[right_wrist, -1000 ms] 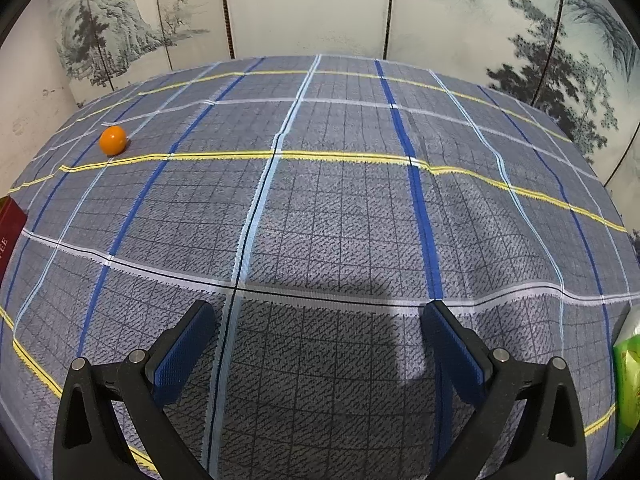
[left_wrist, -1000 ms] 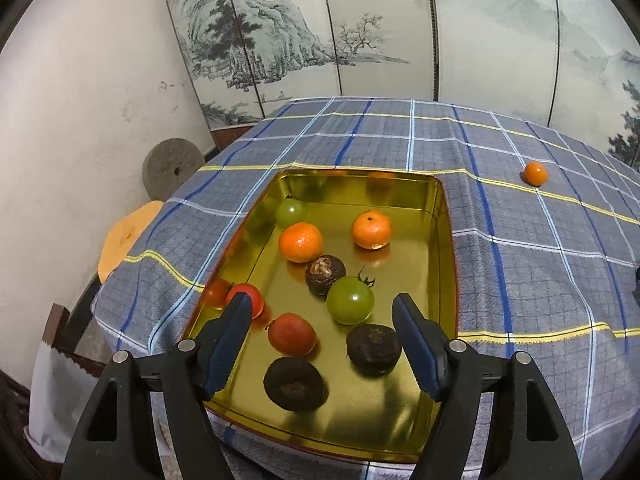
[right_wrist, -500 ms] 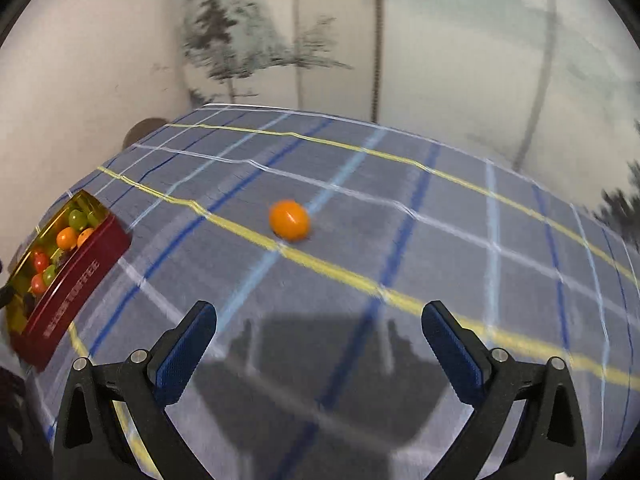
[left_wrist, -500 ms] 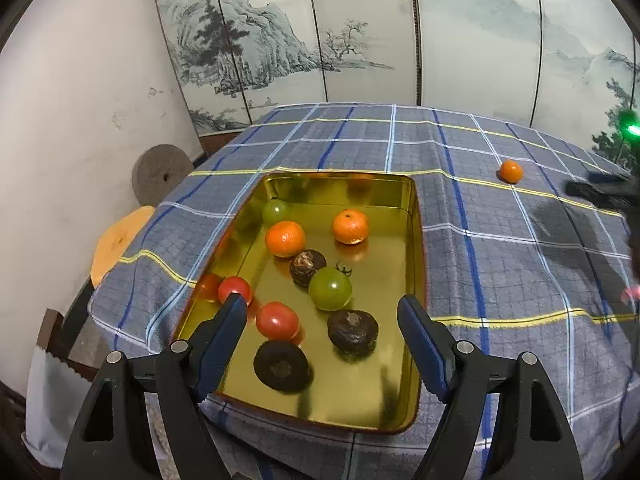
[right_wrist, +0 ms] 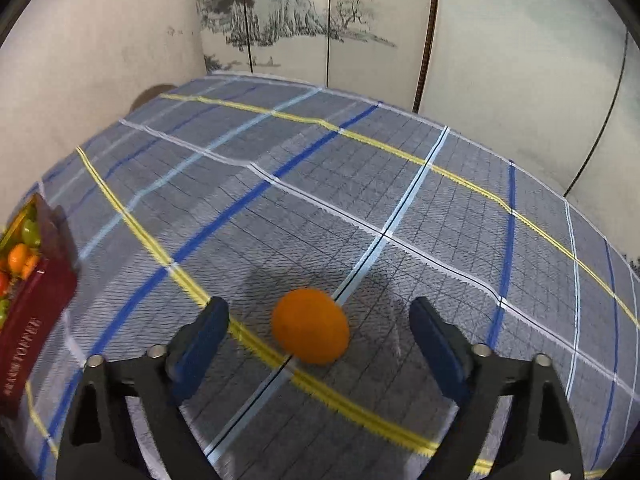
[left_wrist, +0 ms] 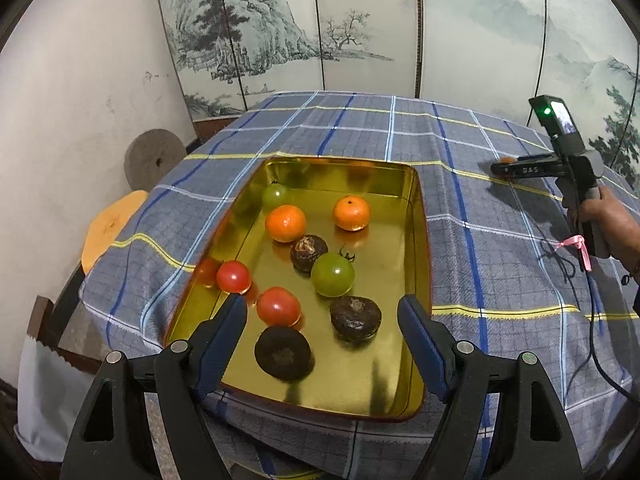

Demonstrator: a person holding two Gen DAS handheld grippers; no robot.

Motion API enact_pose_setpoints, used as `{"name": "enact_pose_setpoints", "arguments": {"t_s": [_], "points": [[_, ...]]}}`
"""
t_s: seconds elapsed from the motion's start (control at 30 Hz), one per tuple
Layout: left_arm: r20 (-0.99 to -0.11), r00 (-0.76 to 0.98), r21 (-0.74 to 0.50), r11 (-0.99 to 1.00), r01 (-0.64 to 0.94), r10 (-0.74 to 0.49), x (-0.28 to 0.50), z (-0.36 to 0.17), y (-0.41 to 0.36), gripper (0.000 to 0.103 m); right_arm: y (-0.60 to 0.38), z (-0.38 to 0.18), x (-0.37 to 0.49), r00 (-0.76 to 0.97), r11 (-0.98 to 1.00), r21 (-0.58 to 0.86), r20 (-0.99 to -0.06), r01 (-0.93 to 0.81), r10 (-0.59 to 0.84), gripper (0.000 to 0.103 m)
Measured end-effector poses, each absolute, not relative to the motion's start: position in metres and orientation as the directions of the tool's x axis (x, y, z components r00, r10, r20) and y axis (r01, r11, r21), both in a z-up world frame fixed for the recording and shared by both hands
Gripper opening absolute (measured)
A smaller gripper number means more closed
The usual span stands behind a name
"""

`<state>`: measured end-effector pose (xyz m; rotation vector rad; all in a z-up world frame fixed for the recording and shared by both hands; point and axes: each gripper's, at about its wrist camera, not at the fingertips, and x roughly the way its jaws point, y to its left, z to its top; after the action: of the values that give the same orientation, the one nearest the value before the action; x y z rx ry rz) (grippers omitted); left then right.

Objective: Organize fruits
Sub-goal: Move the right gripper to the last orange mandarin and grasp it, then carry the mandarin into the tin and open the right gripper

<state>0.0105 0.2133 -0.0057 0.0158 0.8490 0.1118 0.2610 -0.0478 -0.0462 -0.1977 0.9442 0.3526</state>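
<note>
A gold tray lies on the plaid tablecloth and holds two oranges, two red tomatoes, two green tomatoes and three dark brown fruits. My left gripper is open and empty above the tray's near end. A small loose orange lies on the cloth, between the open fingers of my right gripper, untouched. In the left wrist view my right gripper almost hides that orange. The tray's red side shows at the right wrist view's left edge.
A painted folding screen stands behind the table. A white wall is to the left, with a round stone disc and an orange stool beside the table. A cable trails over the cloth at right.
My right gripper swung left and closed in on the loose orange, which now sits between its open fingers. My left gripper drew back a little from the tray and stayed open.
</note>
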Motion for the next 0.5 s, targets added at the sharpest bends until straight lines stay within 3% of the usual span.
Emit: {"name": "enact_pose_setpoints", "arguments": {"t_s": [0.03,0.07,0.1,0.23,0.5], "points": [[-0.749,0.655,0.056,0.994,-0.094,0.104,0.01,-0.006,0.214,0.078,-0.047,-0.052,0.265,0.514,0.927,-0.014,-0.835,-0.375,0.195,0.051],[-0.75,0.654,0.056,0.994,-0.095,0.104,0.01,-0.007,0.214,0.078,-0.05,-0.053,0.265,0.517,0.929,0.007,-0.829,-0.37,0.212,0.047],[-0.75,0.652,0.058,0.994,-0.097,0.108,0.01,-0.008,0.214,0.078,-0.05,-0.052,0.266,0.512,0.93,0.014,-0.832,-0.366,0.214,0.032],[-0.753,0.65,0.049,0.993,-0.104,0.105,0.005,-0.009,0.218,0.078,-0.053,-0.043,0.249,0.499,0.93,0.062,-0.83,-0.362,0.25,0.032],[-0.749,0.65,0.047,0.989,-0.143,0.13,-0.024,-0.001,0.23,0.078,-0.028,0.003,0.139,0.526,0.876,0.193,-0.736,-0.442,0.427,0.032]]}}
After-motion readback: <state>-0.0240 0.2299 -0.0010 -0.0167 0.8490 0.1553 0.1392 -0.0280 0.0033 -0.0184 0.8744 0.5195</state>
